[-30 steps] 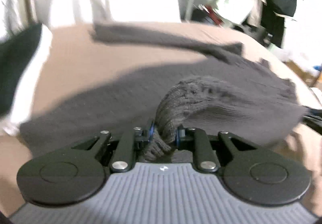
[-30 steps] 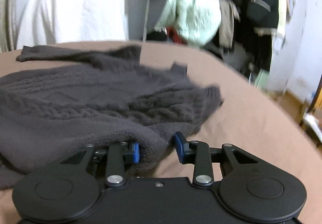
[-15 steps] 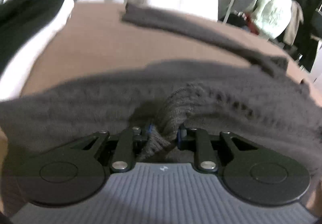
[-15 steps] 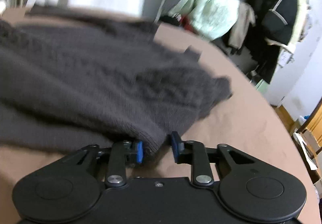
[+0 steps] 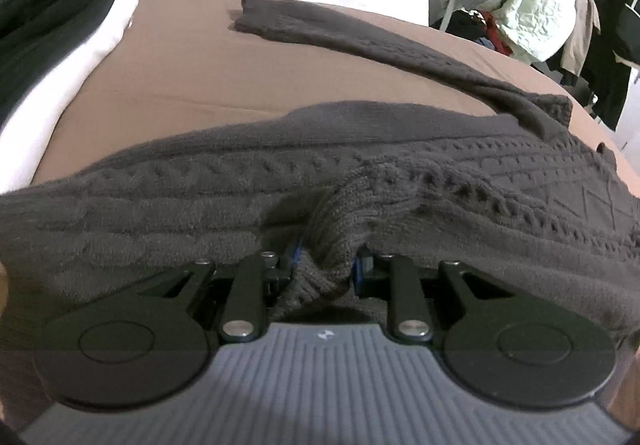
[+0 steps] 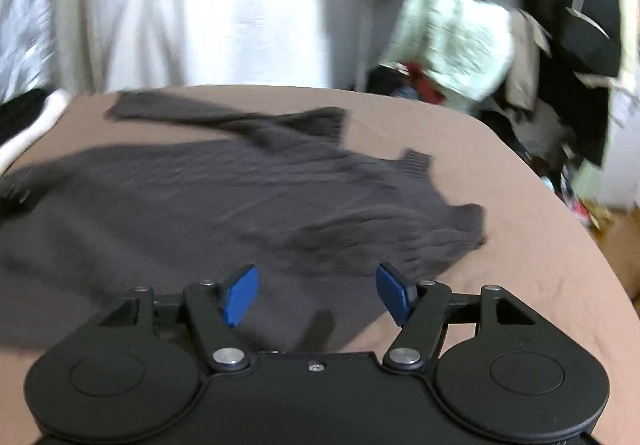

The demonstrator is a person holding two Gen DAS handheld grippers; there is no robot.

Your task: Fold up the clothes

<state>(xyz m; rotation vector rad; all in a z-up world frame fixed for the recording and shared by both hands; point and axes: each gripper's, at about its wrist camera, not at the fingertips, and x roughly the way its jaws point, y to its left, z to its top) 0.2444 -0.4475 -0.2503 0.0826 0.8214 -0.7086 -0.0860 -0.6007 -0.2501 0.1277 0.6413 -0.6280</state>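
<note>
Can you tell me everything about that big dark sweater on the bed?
The sweater is dark grey-brown, thick cable knit, with ribbed cuffs. It lies spread across the tan bed cover, one long sleeve stretched out behind it. The left hand-held gripper pinches a bunched-up fold of its near edge. The right hand-held gripper has just opened and holds nothing; the sweater lies flat below it.

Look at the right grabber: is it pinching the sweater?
No: the right gripper has just opened, its blue pads stand wide apart, and the dark sweater lies loose on the brown surface.
</note>
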